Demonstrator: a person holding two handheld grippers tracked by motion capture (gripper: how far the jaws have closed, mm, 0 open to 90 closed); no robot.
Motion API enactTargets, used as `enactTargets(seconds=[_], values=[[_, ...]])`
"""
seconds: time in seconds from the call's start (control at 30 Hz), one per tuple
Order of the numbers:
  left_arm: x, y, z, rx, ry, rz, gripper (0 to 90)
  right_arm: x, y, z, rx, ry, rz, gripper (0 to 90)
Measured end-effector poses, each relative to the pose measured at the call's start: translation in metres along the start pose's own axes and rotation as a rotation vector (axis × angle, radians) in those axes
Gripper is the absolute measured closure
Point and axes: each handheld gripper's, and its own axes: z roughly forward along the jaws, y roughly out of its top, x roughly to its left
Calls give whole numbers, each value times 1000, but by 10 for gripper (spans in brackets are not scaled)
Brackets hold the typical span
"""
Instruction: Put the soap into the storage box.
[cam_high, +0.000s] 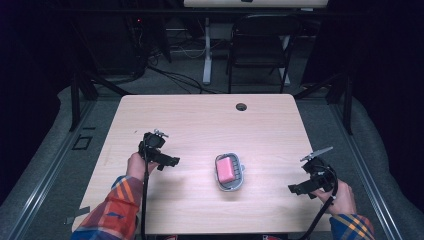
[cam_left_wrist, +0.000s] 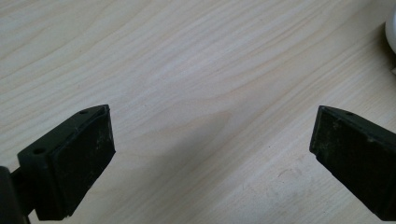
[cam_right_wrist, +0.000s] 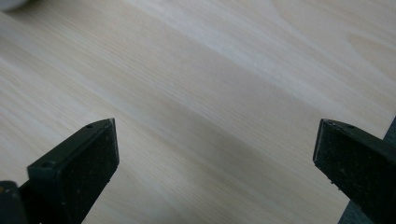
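A pink block (cam_high: 226, 169) lies in a small grey tray (cam_high: 239, 183) at the middle of the wooden table (cam_high: 200, 120). My left gripper (cam_high: 168, 161) sits left of the tray, low over the wood, its jaws pointing toward the tray. In the left gripper view this gripper (cam_left_wrist: 212, 149) is open, with bare wood between the pads. My right gripper (cam_high: 299, 189) is near the table's front right corner, jaws turned toward the tray. In the right gripper view that gripper (cam_right_wrist: 215, 154) is open wide over bare wood.
A round cable hole (cam_high: 241, 106) is near the table's far edge. Beyond the table stand a black folding chair (cam_high: 260, 45) and a white desk leg (cam_high: 207, 50), with cables on the floor. A pale rounded edge (cam_left_wrist: 391, 28) shows at the left gripper view's top right.
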Motion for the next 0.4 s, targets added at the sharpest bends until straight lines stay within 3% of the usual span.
enactTargets(seconds=[0.13,0.17,0.23,0.33,0.4], values=[[0,0,0,-1,0,0,0,-5,-4,8,49,-3,-1,0],[0,0,0,0,-1,1,0,-3,-5,11,20,11,25,0],[0,0,0,2,-4,2,0,-3,-4,10,46,0,3,0],[0,0,1,1,-5,5,0,-1,-3,11,44,9,-14,0],[0,0,1,3,-5,4,0,2,0,11,47,-9,-55,0]])
